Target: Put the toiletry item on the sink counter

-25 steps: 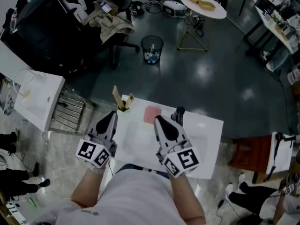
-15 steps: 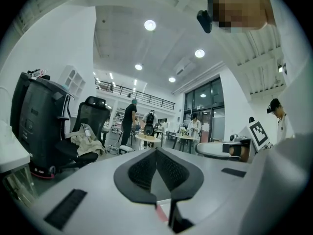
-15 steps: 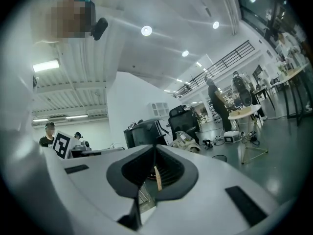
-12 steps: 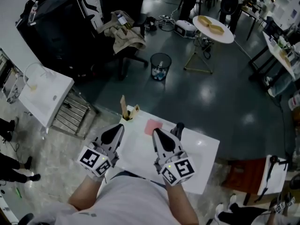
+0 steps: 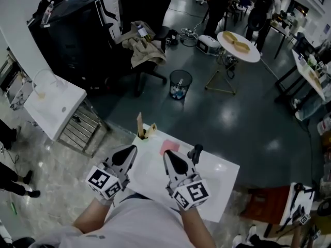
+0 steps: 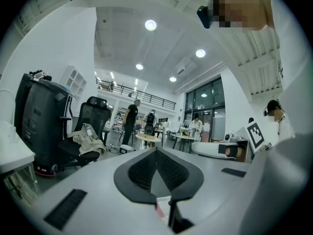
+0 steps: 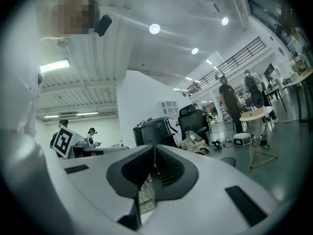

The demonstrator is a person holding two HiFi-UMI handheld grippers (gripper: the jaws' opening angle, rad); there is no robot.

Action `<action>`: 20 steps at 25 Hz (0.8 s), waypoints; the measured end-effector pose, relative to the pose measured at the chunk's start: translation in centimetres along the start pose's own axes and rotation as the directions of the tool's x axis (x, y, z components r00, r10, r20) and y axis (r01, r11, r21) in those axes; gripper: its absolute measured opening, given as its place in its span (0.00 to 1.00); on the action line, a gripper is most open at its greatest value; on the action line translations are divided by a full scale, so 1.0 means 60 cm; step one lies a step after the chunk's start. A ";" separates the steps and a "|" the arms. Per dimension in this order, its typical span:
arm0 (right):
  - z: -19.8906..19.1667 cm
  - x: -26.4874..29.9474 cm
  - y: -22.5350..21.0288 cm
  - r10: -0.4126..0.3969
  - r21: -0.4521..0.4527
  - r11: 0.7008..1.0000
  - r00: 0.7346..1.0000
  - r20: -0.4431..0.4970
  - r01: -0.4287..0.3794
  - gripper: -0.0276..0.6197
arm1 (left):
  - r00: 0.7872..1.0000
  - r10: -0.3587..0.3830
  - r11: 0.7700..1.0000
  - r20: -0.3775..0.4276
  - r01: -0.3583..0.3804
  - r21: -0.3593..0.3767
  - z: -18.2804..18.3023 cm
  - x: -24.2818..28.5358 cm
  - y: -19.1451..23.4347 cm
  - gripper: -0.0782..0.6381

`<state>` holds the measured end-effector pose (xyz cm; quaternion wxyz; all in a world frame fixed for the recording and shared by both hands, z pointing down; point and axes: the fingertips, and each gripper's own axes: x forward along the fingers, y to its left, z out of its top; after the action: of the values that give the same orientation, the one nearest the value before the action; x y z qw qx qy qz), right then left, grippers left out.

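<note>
Head view, steeply down onto white sink counter [image 5: 220, 182], black faucet [image 5: 195, 151] serving as landmark. Just left of faucet, lying flat on the counter: pink pad-like piece [image 5: 169, 147], probably the toiletry item, though too small to name for sure. Further left of faucet, at the counter's far corner: small holder [image 5: 142, 133] with tan sticks [image 5: 139, 122] standing upright. Well left of faucet and on the near side: left gripper [image 5: 132, 149], jaws pressed together on nothing. Just left of faucet, close by the pink piece: right gripper [image 5: 167, 154], likewise closed and empty, contact with the piece not clear. Judged light and flat, perhaps soft, perhaps slick if soap. Best pinched across its two longer edges, low and square, with a gentle squeeze. Jaws to be spread first
</note>
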<state>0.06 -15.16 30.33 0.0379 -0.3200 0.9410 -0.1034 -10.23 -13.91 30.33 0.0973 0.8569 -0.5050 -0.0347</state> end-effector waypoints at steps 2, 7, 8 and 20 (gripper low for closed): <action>0.000 0.001 0.006 0.008 -0.006 1.000 1.000 -0.003 -0.008 0.09 | 1.000 0.005 1.000 -0.002 -0.005 -0.002 -0.002 -0.005 0.002 0.13; -0.001 0.001 0.010 0.008 -0.007 1.000 1.000 0.000 -0.008 0.09 | 1.000 0.000 1.000 0.007 0.000 -0.010 -0.002 -0.007 0.003 0.13; 0.001 0.000 0.011 0.007 -0.006 1.000 1.000 0.001 -0.007 0.09 | 1.000 -0.002 1.000 0.008 0.003 -0.013 -0.002 -0.006 0.001 0.13; 0.016 -0.007 0.005 -0.010 -0.007 1.000 1.000 0.006 0.010 0.09 | 1.000 -0.020 0.999 0.004 0.020 -0.030 0.001 0.004 -0.008 0.13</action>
<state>0.37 -14.85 29.35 0.0392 -0.3251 0.9397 -0.0991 -9.73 -13.93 30.18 0.1089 0.8603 -0.4960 -0.0450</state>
